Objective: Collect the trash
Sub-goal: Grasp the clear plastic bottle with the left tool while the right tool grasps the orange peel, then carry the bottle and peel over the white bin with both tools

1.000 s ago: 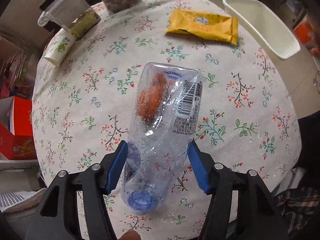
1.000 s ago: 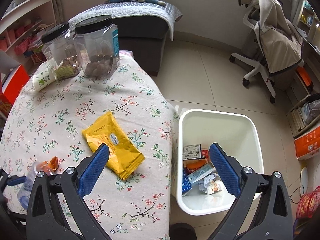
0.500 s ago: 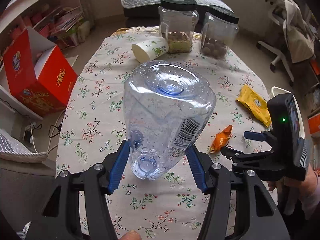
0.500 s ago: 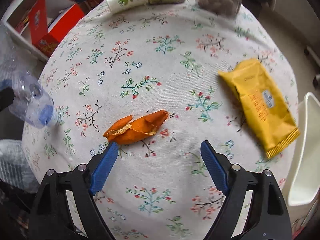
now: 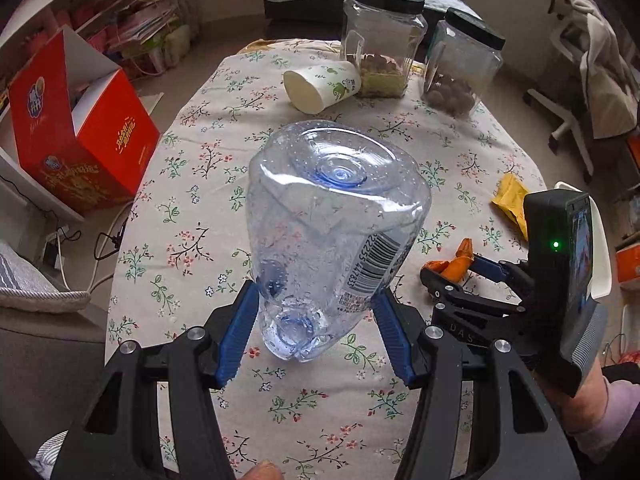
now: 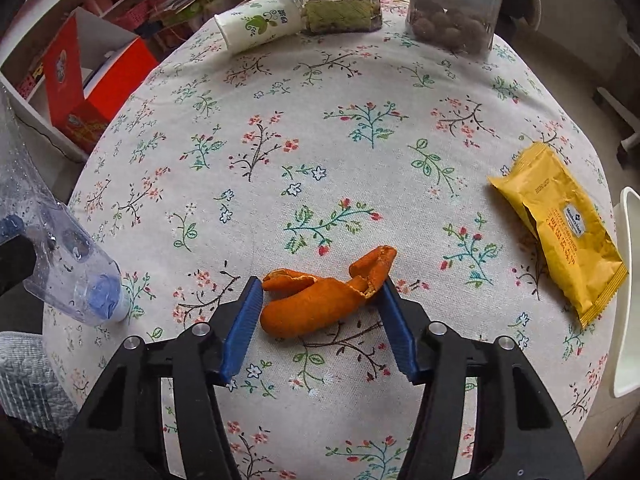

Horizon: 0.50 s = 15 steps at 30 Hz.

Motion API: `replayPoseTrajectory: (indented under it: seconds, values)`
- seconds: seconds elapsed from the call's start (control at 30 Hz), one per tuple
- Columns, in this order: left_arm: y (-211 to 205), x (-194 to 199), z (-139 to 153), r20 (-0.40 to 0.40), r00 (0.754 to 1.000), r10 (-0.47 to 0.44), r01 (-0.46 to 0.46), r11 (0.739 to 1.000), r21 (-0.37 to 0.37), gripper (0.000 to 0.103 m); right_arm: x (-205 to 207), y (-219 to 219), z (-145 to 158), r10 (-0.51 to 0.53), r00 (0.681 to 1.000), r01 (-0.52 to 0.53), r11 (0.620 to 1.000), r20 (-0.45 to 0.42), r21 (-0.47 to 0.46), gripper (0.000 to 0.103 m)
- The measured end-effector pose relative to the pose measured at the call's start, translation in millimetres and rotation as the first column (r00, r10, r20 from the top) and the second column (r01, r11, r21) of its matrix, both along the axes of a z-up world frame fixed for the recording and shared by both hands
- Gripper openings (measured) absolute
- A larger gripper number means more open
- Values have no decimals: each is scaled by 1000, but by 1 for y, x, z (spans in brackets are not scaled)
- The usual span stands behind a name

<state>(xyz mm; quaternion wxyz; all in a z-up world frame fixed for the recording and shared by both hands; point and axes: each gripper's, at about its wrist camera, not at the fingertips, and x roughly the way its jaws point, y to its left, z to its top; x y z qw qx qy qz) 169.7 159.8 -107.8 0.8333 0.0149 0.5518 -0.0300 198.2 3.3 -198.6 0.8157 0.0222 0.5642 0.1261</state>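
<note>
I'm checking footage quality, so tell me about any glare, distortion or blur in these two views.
Left wrist view: bright highlights glare on the clear bottle, and the tablecloth looks warped through it; fisheye bends the room edges. Right wrist view: even, soft light, the orange peel sharp, the table bulging like a dome, corners dark.

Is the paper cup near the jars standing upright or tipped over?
Tipped over. The paper cup lies on its side on the floral tablecloth, its printed wall facing up, its open mouth facing sideways in the left wrist view, beside the jar.
</note>
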Motion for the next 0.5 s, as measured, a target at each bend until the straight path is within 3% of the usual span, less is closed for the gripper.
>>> replayPoseTrajectory:
  seconds: [0.17, 0.5]
  values:
    - [6, -1, 1, 9, 1000, 28, -28, 1000, -1, 58, 16, -6, 5, 16, 999, -10, 989, -37, 146, 13]
    - [19, 3, 7, 48, 993, 104, -103, 994, -30, 58, 17, -4, 44, 25, 994, -43, 985, 107, 167, 12]
